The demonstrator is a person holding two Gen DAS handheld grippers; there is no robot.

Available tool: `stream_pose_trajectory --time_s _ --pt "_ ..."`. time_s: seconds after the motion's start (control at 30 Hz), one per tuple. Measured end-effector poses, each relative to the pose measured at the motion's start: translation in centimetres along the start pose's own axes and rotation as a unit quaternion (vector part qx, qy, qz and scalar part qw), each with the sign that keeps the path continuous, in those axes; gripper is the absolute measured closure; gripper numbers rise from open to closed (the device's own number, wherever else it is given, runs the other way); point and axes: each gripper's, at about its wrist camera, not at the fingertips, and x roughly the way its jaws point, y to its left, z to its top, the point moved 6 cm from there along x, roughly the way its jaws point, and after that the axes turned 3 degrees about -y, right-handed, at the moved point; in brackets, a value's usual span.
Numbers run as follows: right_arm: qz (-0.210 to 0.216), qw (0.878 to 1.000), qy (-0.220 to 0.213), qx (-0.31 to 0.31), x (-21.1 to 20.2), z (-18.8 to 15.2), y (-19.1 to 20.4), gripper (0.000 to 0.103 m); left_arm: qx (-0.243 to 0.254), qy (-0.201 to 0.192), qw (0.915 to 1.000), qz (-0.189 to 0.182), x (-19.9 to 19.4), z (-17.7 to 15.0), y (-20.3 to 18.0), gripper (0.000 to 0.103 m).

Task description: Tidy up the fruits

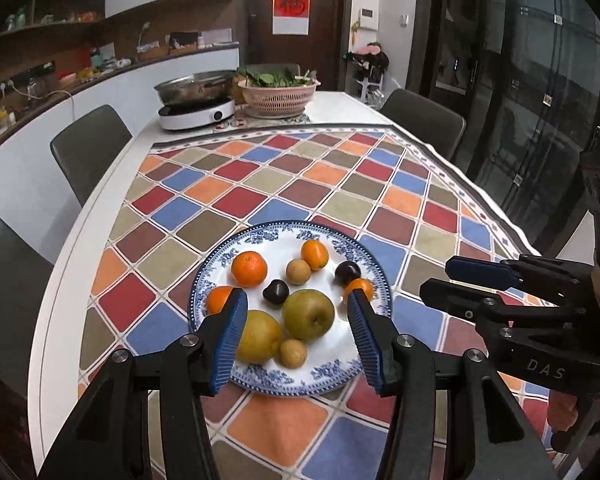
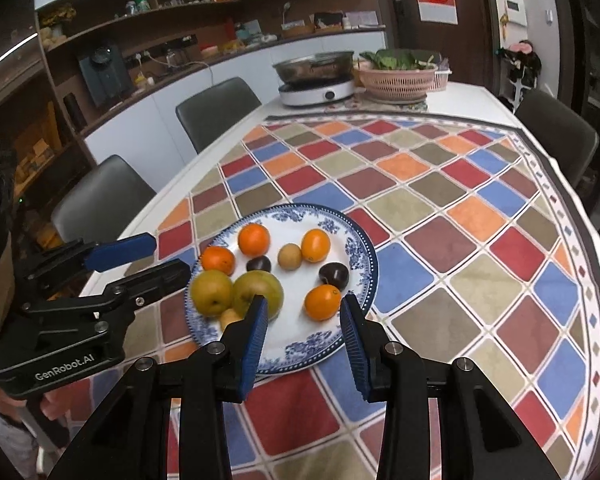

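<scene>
Fruits all on round white plate with blue floral rim (image 1: 332, 378), sitting on checked multicolour tablecloth (image 1: 284, 184) near table's front edge. On plate: four oranges, biggest one (image 1: 249, 269) at back left, another (image 1: 315, 254) at back right, one (image 1: 219, 300) at left rim partly behind a finger, one (image 1: 360, 287) at right rim. Two large yellow-green pears (image 1: 308, 314) (image 1: 259, 337) side by side at front, touching or nearly so. Two small tan round fruits, one (image 1: 298, 271) near centre back, one (image 1: 293, 353) at front just beside the pears. Two dark purple plums, one (image 1: 275, 292) mid-plate, one (image 1: 347, 272) toward right rim. Left gripper (image 1: 296, 300) above front of plate, blue ribbed pads parted fairly wide, nothing between them, no contact with fruit. Right gripper (image 2: 304, 304) likewise over plate's front edge, pads apart, empty; orange seen through the gap lies on the plate beyond, not gripped. Each gripper visible side-on in the other's view, just off the plate's sides. Far end of table: steel pan on white induction cooker (image 1: 196, 114), pink basket of leafy greens (image 1: 278, 96) beside it. Grey chairs (image 1: 90, 148) around table.
</scene>
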Motion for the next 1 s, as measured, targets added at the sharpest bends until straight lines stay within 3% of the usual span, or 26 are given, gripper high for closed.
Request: stream_pose_trajectory --time_s 0.17,0.27,0.43,0.6,1.0 --pt "-0.006 1.000 -0.018 -0.002 -2.9 -0.3 0.8 0.063 -0.004 -0.019 0.9998 0.011 -2.9 -0.6 -0.6 0.043" --pt "-0.013 0.999 -0.030 0.001 -4.4 -0.7 1.1 0.049 -0.007 -0.032 0.9993 0.019 -4.7 -1.0 -1.0 0.037" --pt "-0.030 0.999 -0.044 0.001 -7.0 -1.6 1.4 0.048 -0.017 -0.048 0.9981 0.035 -7.4 -1.7 -1.4 0.027" --pt "-0.045 0.997 -0.059 -0.003 -9.6 -2.9 1.8 0.041 -0.018 -0.058 0.9973 0.043 -9.6 -2.9 -2.1 0.016" --pt "-0.068 0.994 -0.077 -0.019 -14.0 -6.0 3.4 0.037 -0.012 -0.070 0.9960 0.054 -13.3 -6.2 -3.4 0.012"
